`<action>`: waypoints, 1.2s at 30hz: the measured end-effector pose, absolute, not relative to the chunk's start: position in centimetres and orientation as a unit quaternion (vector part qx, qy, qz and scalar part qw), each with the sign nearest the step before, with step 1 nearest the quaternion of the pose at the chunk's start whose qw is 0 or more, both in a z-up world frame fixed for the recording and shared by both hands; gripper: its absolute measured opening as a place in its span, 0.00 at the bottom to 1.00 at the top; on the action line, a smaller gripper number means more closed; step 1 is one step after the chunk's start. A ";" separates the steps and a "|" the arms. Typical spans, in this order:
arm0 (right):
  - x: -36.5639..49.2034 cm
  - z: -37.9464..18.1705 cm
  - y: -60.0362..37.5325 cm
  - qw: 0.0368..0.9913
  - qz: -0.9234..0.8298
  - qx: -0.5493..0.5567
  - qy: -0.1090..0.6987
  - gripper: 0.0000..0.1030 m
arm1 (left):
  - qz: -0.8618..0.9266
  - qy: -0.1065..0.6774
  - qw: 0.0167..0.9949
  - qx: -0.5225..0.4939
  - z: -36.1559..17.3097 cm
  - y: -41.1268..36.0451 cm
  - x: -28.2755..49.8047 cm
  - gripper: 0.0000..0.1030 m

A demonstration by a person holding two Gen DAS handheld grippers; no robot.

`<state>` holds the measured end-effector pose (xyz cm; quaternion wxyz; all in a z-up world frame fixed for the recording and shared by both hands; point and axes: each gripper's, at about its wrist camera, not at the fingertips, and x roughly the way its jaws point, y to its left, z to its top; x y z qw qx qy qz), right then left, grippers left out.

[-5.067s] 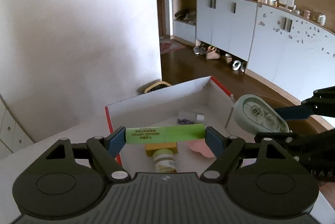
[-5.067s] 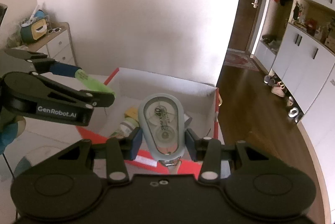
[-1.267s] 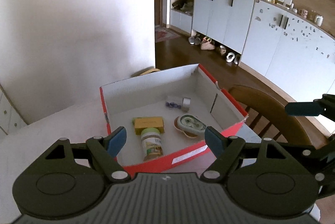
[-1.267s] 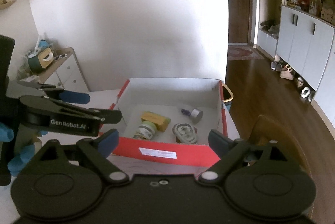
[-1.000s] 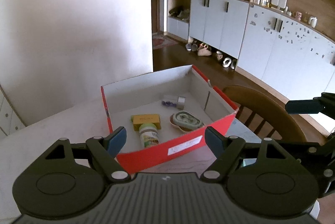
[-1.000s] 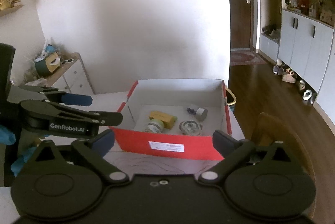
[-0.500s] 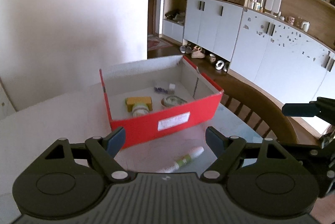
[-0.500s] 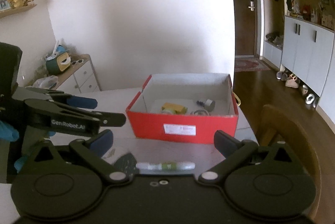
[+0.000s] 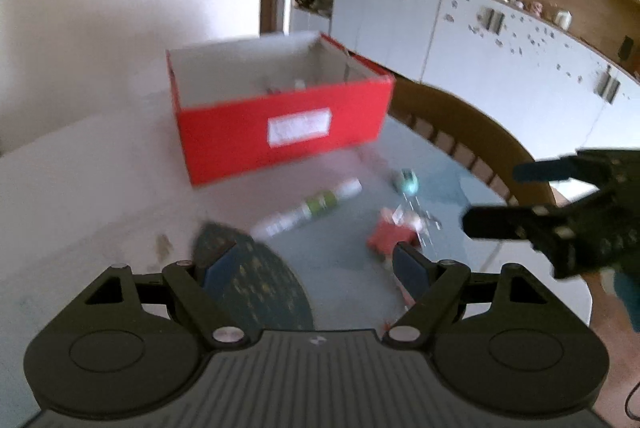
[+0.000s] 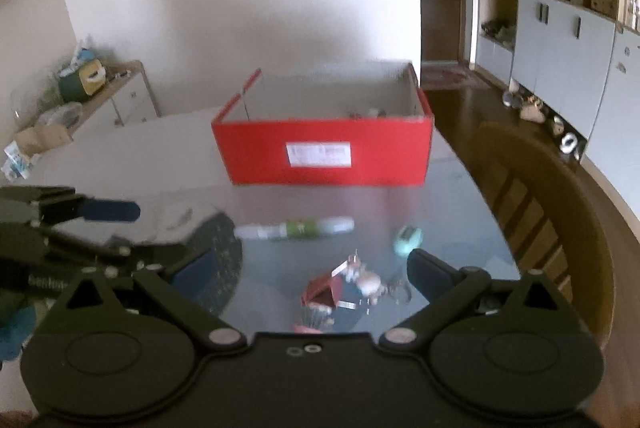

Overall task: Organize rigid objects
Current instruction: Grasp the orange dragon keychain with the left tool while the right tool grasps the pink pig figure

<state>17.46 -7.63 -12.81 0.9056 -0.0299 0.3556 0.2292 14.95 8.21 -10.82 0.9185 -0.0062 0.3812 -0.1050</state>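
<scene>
Red box [image 10: 324, 152] sits at the desk's [image 10: 460, 196] far side, a few items inside. Loose on the desk before it: white-green tube [image 10: 296, 228], teal piece [image 10: 408, 239], red-white trinket [image 10: 344, 288]. Both tongs, left [image 9: 316, 266] and right [image 10: 304, 278], spread, empty. Step: fetching next item. Next likely: right tongs straddle the trinket and pinch.

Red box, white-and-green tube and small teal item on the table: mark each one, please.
red box [image 10: 256, 156], right wrist view, front wall left of the label
white-and-green tube [image 10: 298, 228], right wrist view, green band mid-length
small teal item [image 10: 408, 239], right wrist view, its middle
</scene>
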 end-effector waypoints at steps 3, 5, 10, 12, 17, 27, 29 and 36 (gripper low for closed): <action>17.0 -14.3 -7.4 0.900 0.224 -0.036 0.372 0.95 | -0.119 0.392 0.912 -0.002 -12.5 7.5 14.1 0.81; 16.8 -15.2 -7.2 0.896 0.221 -0.035 0.384 0.93 | -0.128 0.396 0.909 0.007 -13.6 7.0 13.6 0.81; 16.7 -17.2 -6.8 0.886 0.213 -0.034 0.410 0.89 | -0.154 0.405 0.901 0.015 -15.6 6.0 12.8 0.81; 16.8 -18.0 -6.7 0.881 0.212 -0.034 0.420 0.84 | -0.163 0.407 0.899 0.017 -16.3 5.6 12.6 0.81; 17.1 -19.5 -6.4 0.870 0.212 -0.034 0.444 0.77 | -0.171 0.416 0.893 0.024 -17.7 4.8 12.7 0.81; 17.9 -21.3 -5.8 0.854 0.214 -0.034 0.473 0.63 | -0.187 0.428 0.883 0.037 -19.5 3.8 12.9 0.81; 17.9 -21.6 -5.7 0.852 0.213 -0.033 0.477 0.58 | -0.189 0.430 0.882 0.039 -19.7 3.7 12.9 0.81; 18.2 -22.0 -5.2 0.850 0.214 -0.036 0.479 0.53 | -0.190 0.429 0.882 0.048 -19.8 3.3 12.7 0.62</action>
